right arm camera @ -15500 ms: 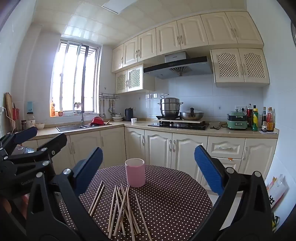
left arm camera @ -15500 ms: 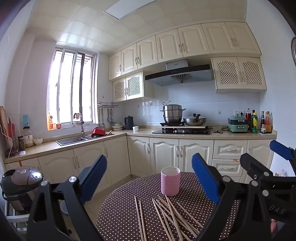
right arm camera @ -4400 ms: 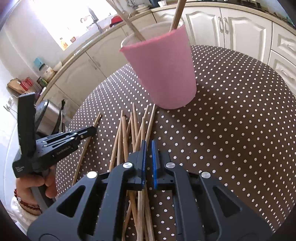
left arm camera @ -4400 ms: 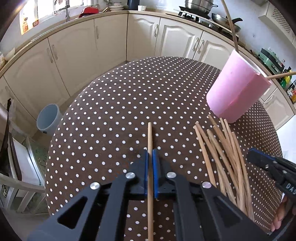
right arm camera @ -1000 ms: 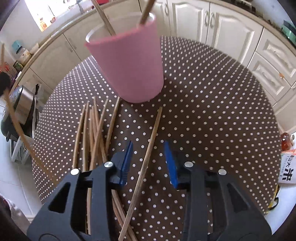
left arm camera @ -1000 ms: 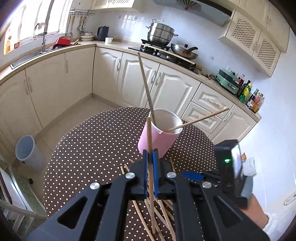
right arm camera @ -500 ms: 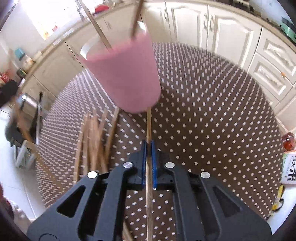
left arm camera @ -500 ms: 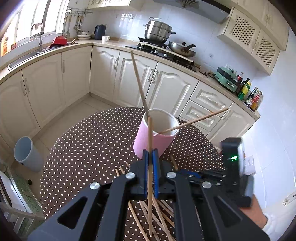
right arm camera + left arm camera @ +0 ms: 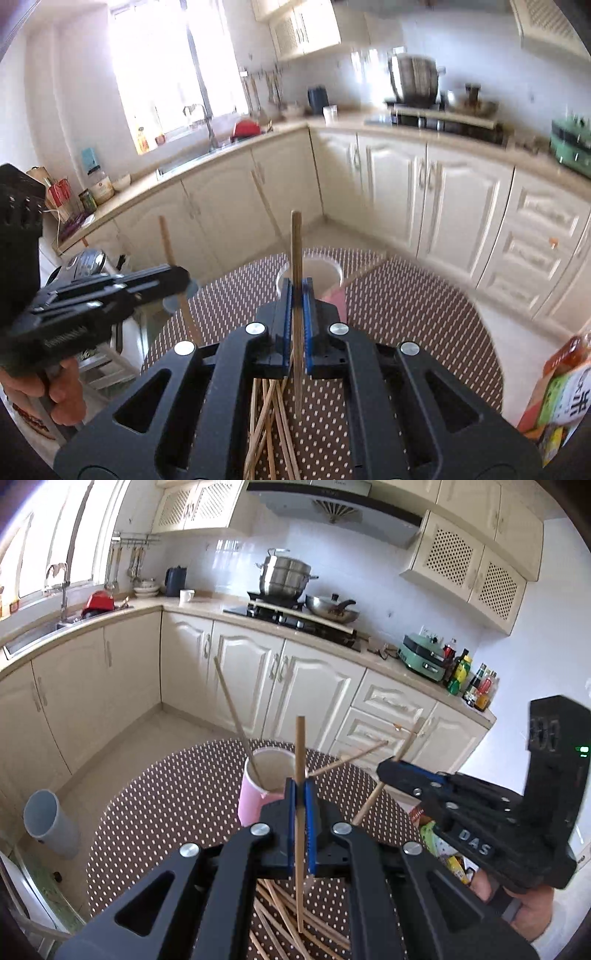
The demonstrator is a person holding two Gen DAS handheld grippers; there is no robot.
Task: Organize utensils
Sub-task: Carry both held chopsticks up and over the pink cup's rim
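Observation:
A pink cup (image 9: 255,797) stands on the brown dotted table (image 9: 166,805) with two wooden chopsticks leaning in it. My left gripper (image 9: 301,790) is shut on an upright chopstick (image 9: 300,749), held in the air just in front of the cup. My right gripper (image 9: 296,291) is shut on another upright chopstick (image 9: 295,243), also lifted, with the cup (image 9: 332,280) behind it. Several loose chopsticks (image 9: 280,912) lie on the table below both grippers. Each gripper shows in the other's view: the right gripper (image 9: 391,771) and the left gripper (image 9: 177,280).
Cream kitchen cabinets (image 9: 258,675) and a counter with stove and pots (image 9: 288,579) run behind the table. A grey bin (image 9: 48,823) stands on the floor at the left. Packaged goods (image 9: 561,387) sit by the table's right edge.
My right gripper closed on a chopstick lying on the table and lifted it upright. My left gripper rose with its chopstick; the cup now looks lower and farther in both views.

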